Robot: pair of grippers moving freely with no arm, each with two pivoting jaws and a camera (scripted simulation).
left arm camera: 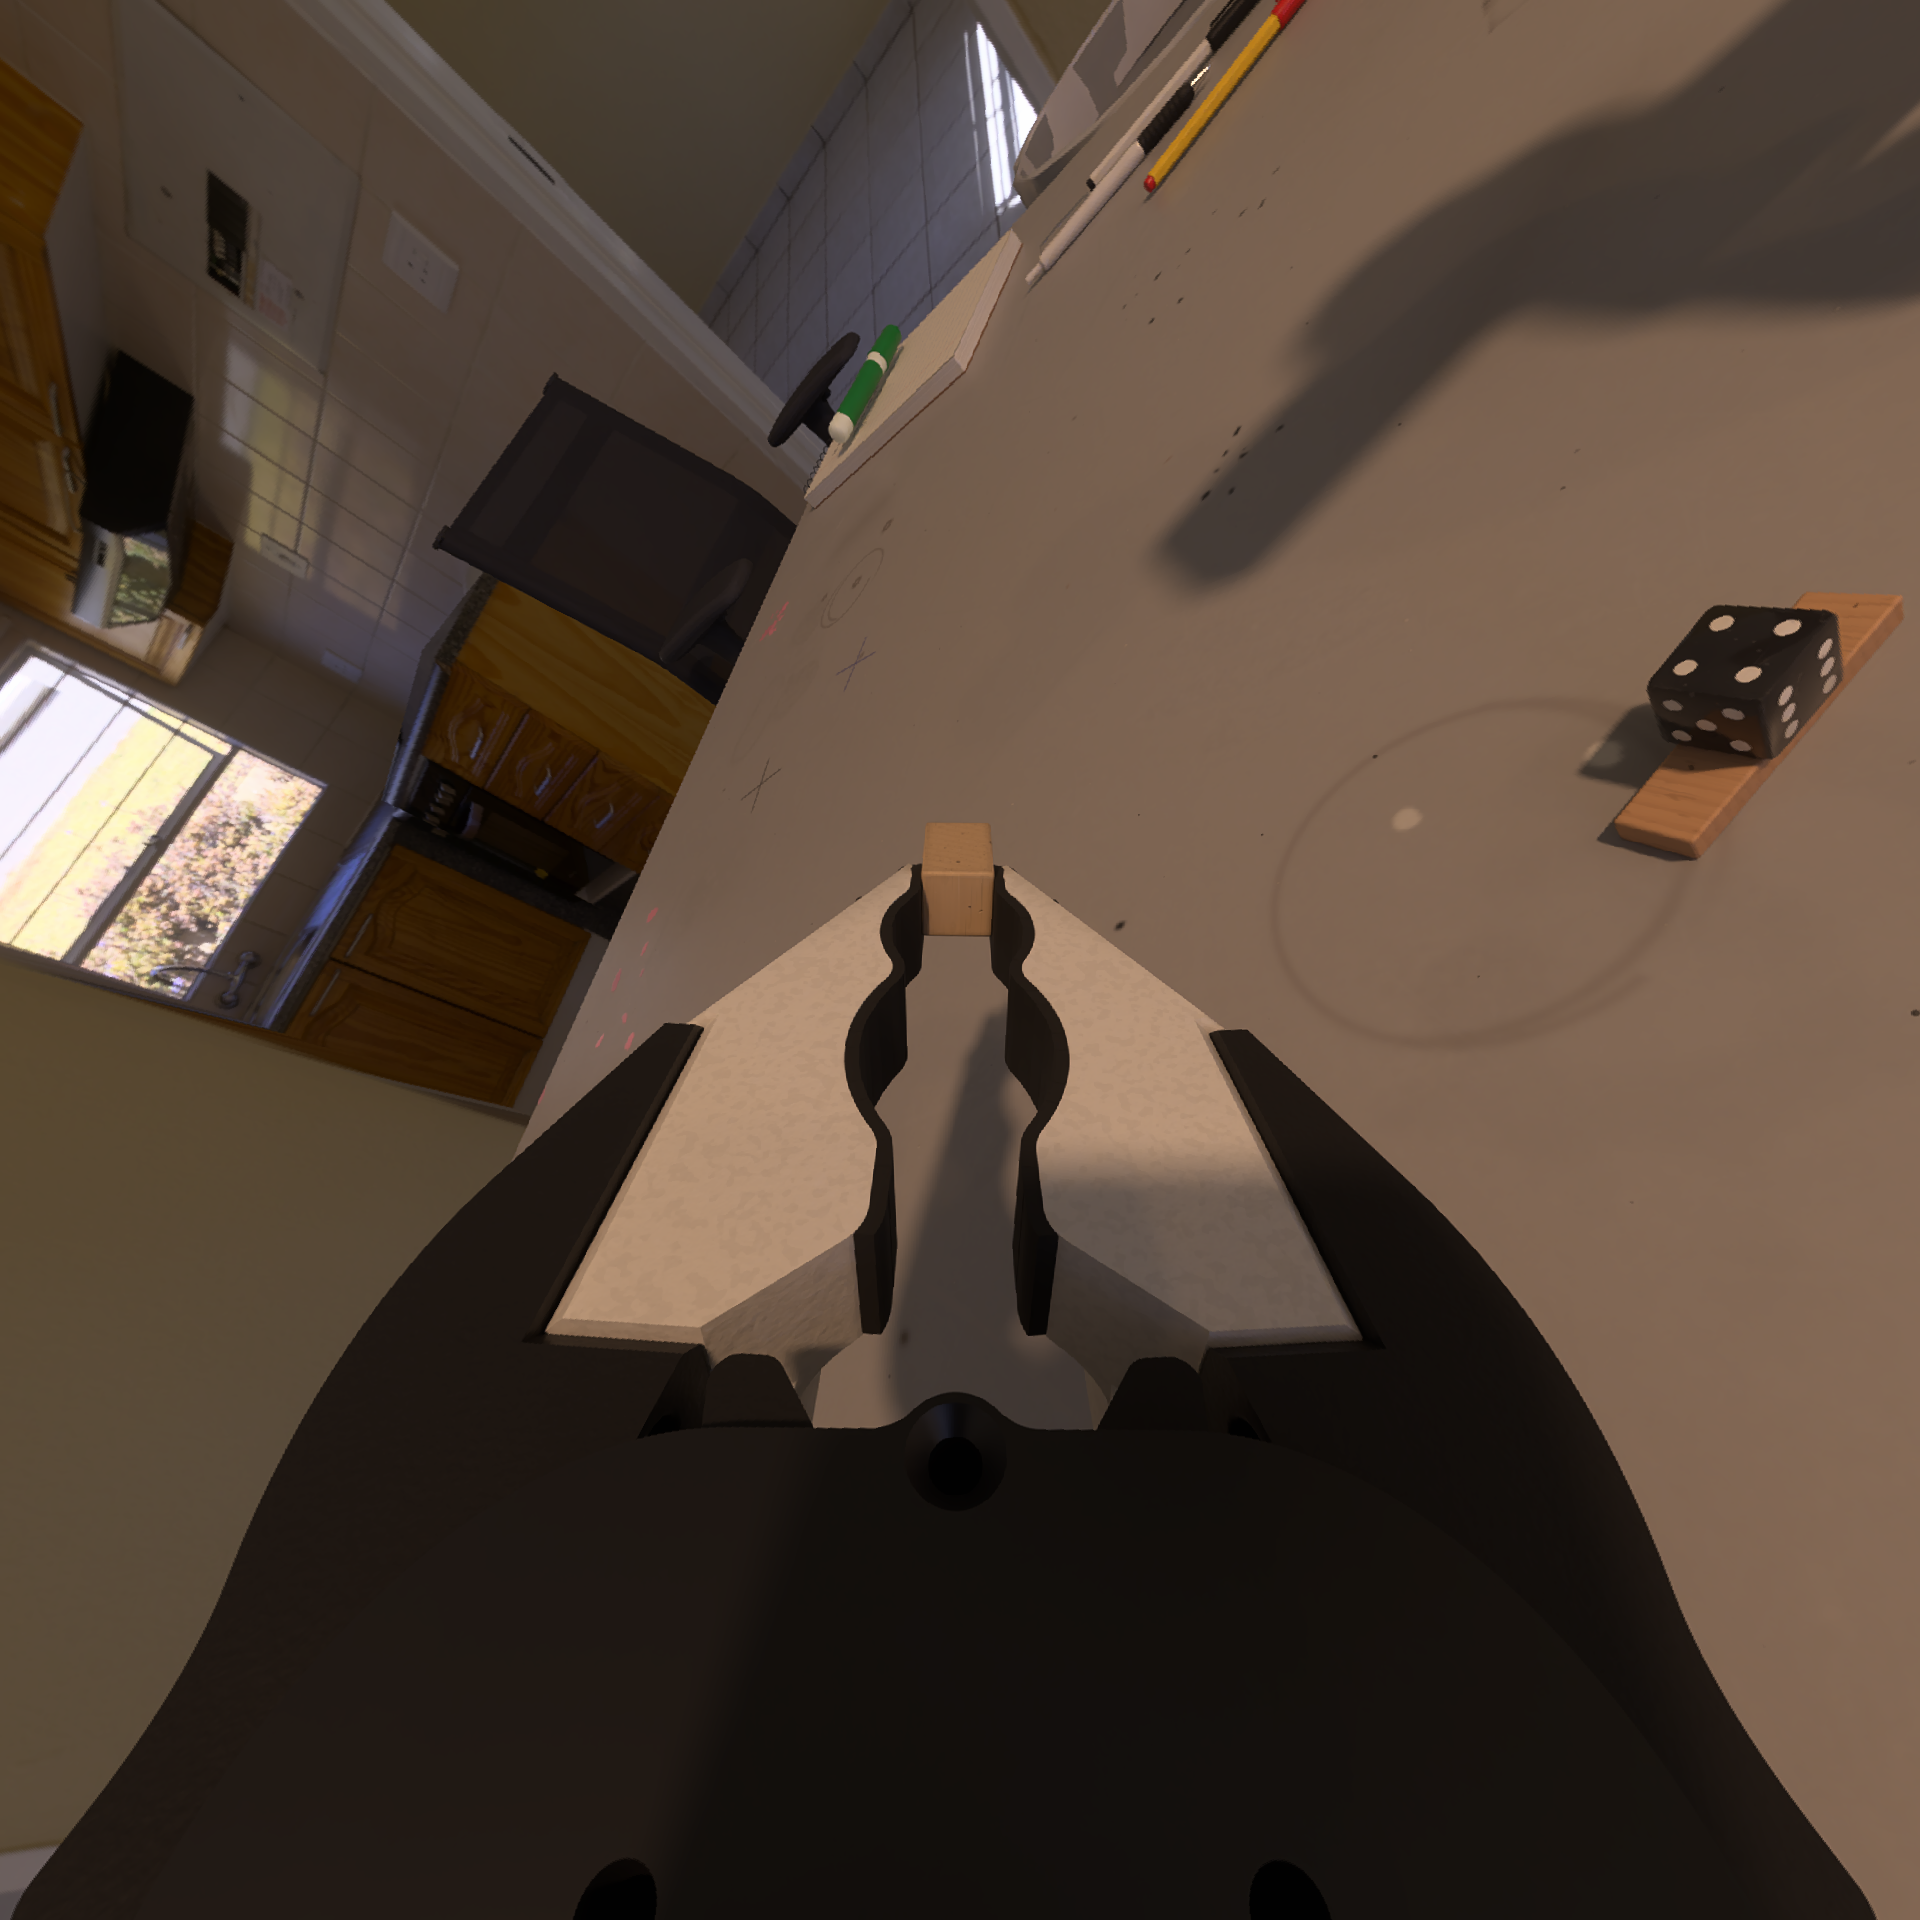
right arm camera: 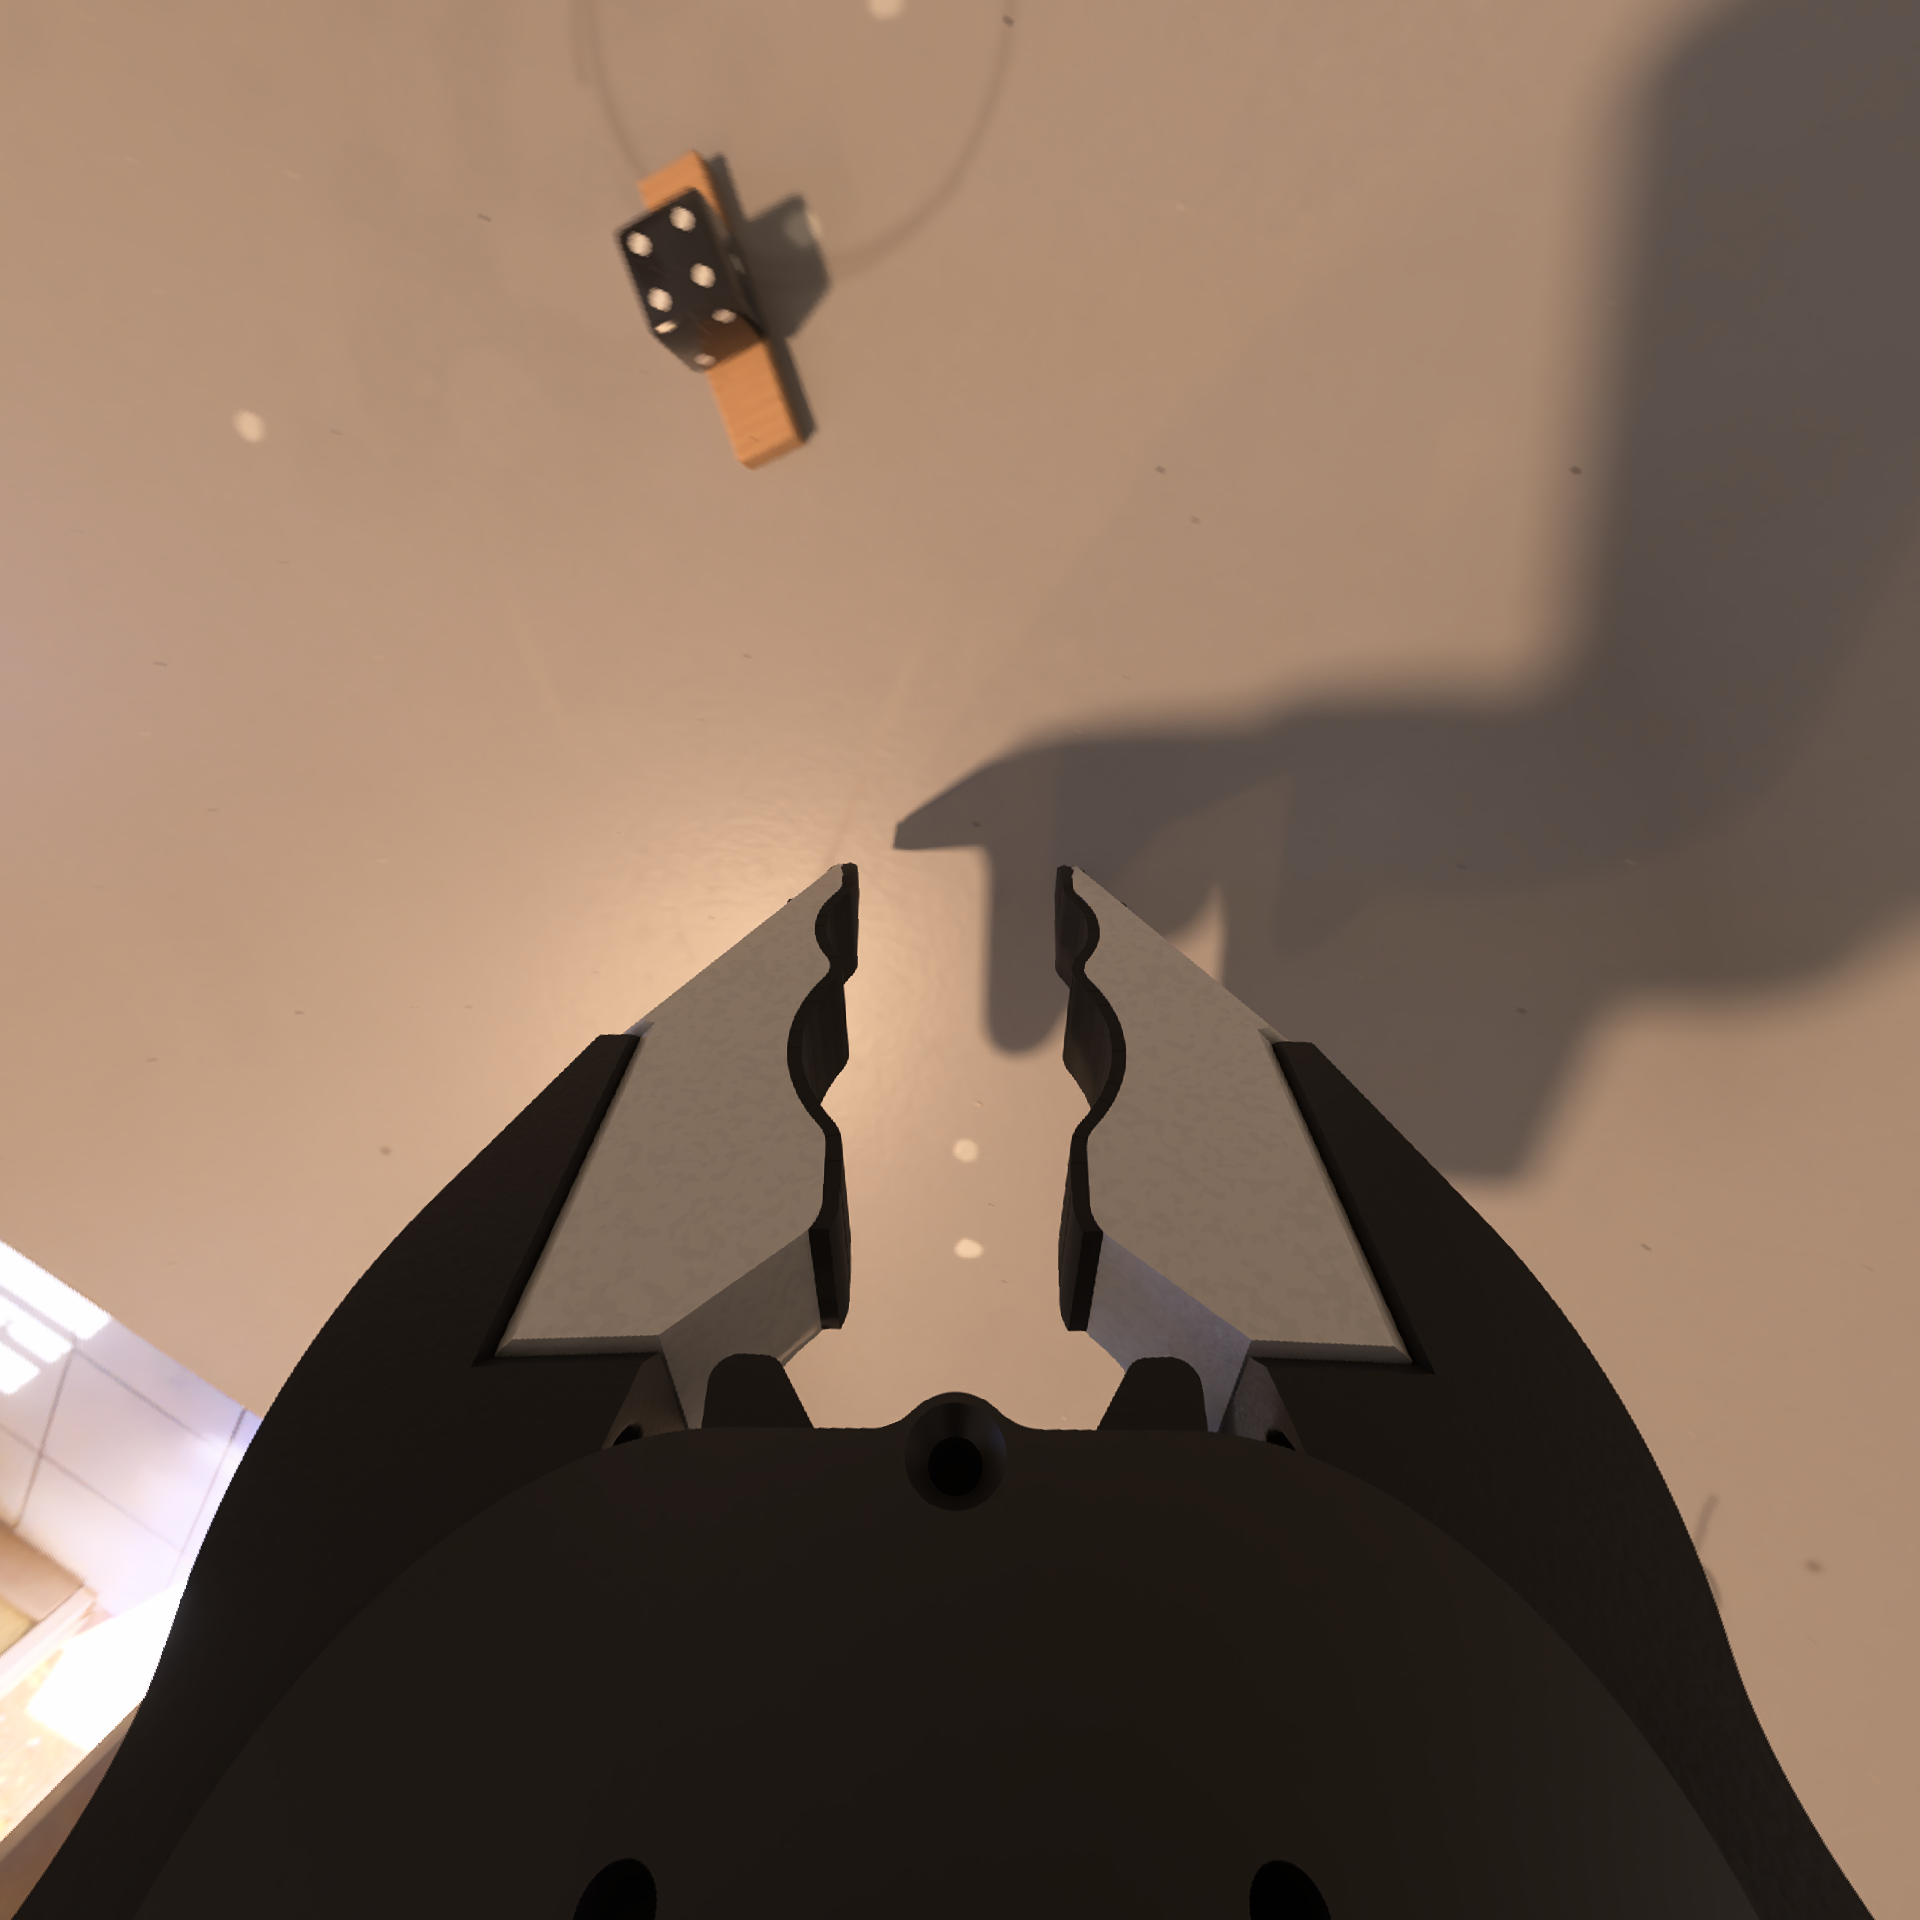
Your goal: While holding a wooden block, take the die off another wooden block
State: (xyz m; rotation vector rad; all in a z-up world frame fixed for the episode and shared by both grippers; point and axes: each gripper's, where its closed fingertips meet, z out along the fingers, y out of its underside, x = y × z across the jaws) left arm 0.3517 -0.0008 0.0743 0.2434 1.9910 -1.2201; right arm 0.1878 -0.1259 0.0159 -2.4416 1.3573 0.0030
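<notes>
My left gripper (left arm camera: 958, 896) is shut on a small pale wooden block (left arm camera: 957, 879), pinched between its fingertips above the table. A black die with white pips (left arm camera: 1745, 677) sits on a flat wooden block (left arm camera: 1745, 774) lying on the table, to the right of the left gripper. The right wrist view shows the same die (right arm camera: 683, 275) on the flat wooden block (right arm camera: 764, 410), far ahead and to the left of my right gripper (right arm camera: 956, 883). The right gripper is open and empty, above the bare table.
The beige table (left arm camera: 1195, 623) has a thin drawn circle (left arm camera: 1475, 883) beside the flat block. At its far end lie a notepad (left arm camera: 914, 384) with a green marker (left arm camera: 864, 379), pens and a pencil (left arm camera: 1210, 99). The table's edge runs along the left, with a kitchen beyond.
</notes>
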